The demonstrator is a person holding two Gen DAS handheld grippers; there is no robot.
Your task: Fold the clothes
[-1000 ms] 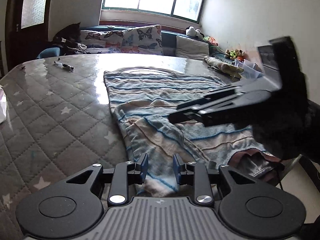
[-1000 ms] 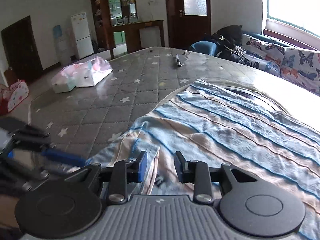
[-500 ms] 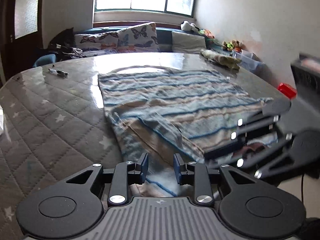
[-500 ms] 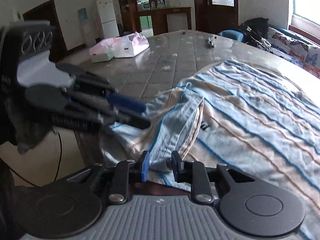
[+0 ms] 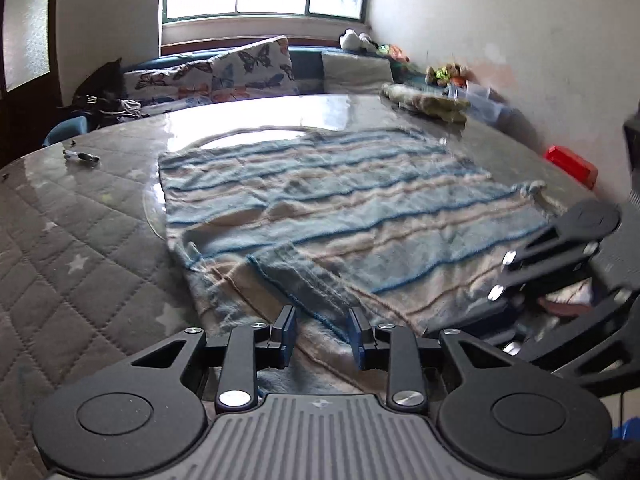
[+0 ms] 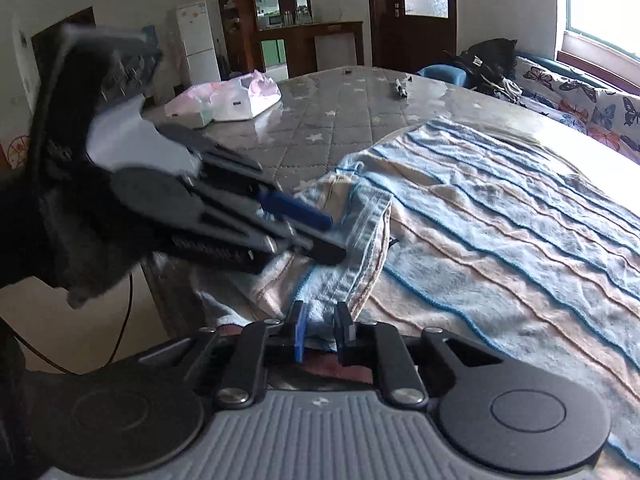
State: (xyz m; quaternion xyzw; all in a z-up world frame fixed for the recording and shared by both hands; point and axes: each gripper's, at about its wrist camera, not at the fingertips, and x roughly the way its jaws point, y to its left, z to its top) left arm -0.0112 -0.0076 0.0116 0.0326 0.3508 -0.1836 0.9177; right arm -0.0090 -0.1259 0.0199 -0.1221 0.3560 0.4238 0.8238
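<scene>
A blue, white and peach striped garment point(image 5: 340, 204) lies spread on the grey quilted table point(image 5: 80, 248); it also shows in the right wrist view point(image 6: 500, 216). My left gripper point(image 5: 322, 338) is open over the garment's near edge, beside a folded-over flap point(image 5: 296, 272). My right gripper point(image 6: 320, 334) has its jaws narrowed around the garment's near hem, with cloth between the fingers. Each gripper shows in the other's view: the right one point(image 5: 560, 280) at the garment's right corner, the left one point(image 6: 312, 232) at the folded flap.
A marker pen point(image 5: 82, 157) lies at the table's far left. A red box point(image 5: 570, 166) and a folded cloth point(image 5: 428, 102) sit at the far right. A plastic bag point(image 6: 228, 98) lies on the far side. A sofa with butterfly cushions point(image 5: 224, 76) stands behind.
Both grippers have pulled back to the garment's near edge. The right gripper has dropped lower and its jaws have narrowed around the hem. The left gripper stays open.
</scene>
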